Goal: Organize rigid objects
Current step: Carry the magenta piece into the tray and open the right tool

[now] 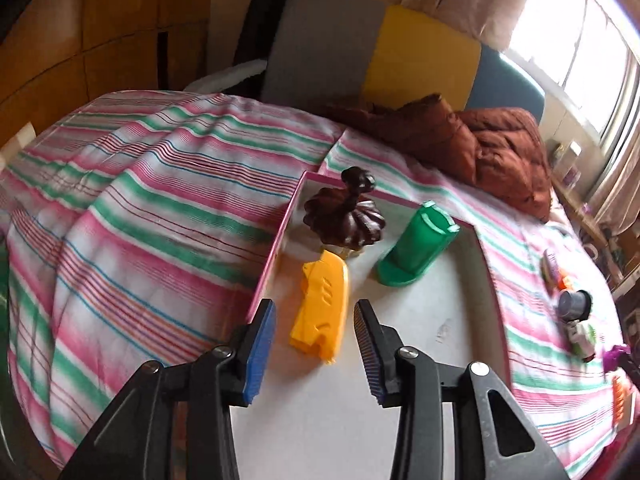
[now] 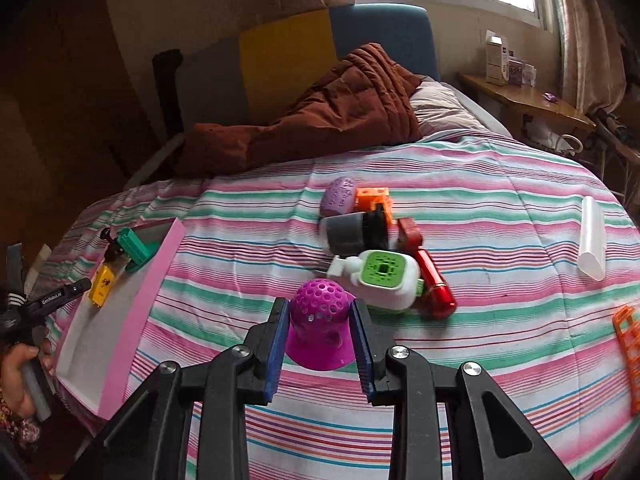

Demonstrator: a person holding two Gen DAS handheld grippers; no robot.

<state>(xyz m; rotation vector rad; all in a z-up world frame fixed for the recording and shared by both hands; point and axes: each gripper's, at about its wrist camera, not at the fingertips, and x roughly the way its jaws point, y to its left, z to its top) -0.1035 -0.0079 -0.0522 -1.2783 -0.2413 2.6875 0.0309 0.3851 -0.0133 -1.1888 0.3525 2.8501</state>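
A pink-walled white tray (image 1: pixel 276 248) lies on the striped bed. In it are a yellow block (image 1: pixel 320 308), a green cylinder on a base (image 1: pixel 416 246) and a dark brown ribbed piece (image 1: pixel 344 216). My left gripper (image 1: pixel 316 312) is open, its pads on either side of the yellow block's near end without pressing it. My right gripper (image 2: pixel 320 316) is shut on a purple perforated dome (image 2: pixel 320 324), held above the bedspread. Behind the dome lies a pile: a white and green piece (image 2: pixel 380 276), a grey cylinder (image 2: pixel 344 234), a red piece (image 2: pixel 428 276), an orange block (image 2: pixel 374 198), a lilac oval (image 2: pixel 340 196).
The tray (image 2: pixel 136 320) also shows left of my right gripper, with a hand (image 2: pixel 20 376) on the other gripper's handle. A white tube (image 2: pixel 592 236) and an orange grid (image 2: pixel 632 344) lie at the right. A brown quilt (image 2: pixel 320 120) is heaped at the headboard.
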